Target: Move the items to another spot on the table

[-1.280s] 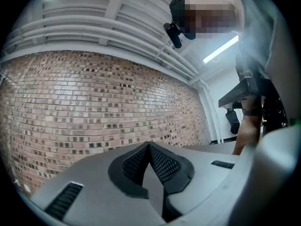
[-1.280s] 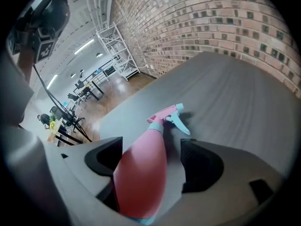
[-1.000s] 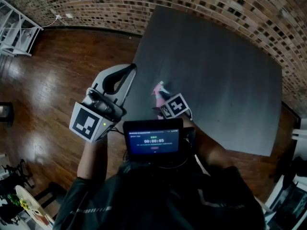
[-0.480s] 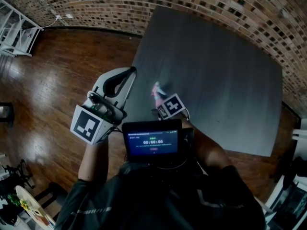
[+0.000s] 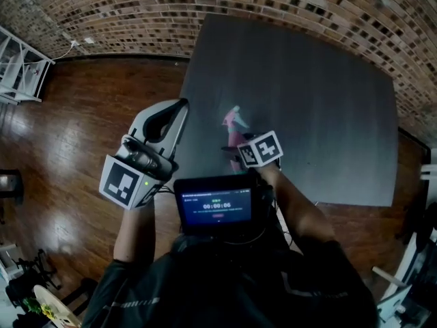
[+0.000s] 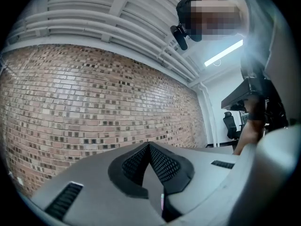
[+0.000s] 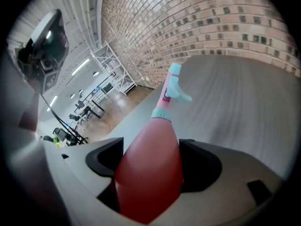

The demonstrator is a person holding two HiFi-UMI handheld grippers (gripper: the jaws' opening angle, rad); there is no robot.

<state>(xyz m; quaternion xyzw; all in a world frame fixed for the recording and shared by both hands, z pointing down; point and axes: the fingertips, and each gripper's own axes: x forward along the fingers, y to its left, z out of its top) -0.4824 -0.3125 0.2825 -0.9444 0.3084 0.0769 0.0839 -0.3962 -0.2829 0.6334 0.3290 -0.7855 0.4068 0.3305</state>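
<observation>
A pink spray bottle [image 7: 155,164] with a pale blue trigger head [image 7: 175,84] is clamped between the jaws of my right gripper [image 7: 153,166], its nozzle end pointing away over the dark grey table [image 7: 235,107]. In the head view the same bottle [image 5: 232,130] sticks out ahead of my right gripper [image 5: 235,145] near the table's left part. My left gripper [image 5: 179,109] is raised beside the table's left edge; in its own view its black pads [image 6: 162,164] meet with nothing between them, facing the brick wall.
A brick wall [image 5: 225,5] runs behind the dark table [image 5: 321,115], with wooden floor [image 5: 61,135] to the left. A white rack [image 5: 20,70] stands at the far left. A small screen [image 5: 217,206] sits at my chest.
My right gripper has carried the spray bottle a little to the right and farther onto the table. The left gripper has stayed about where it was.
</observation>
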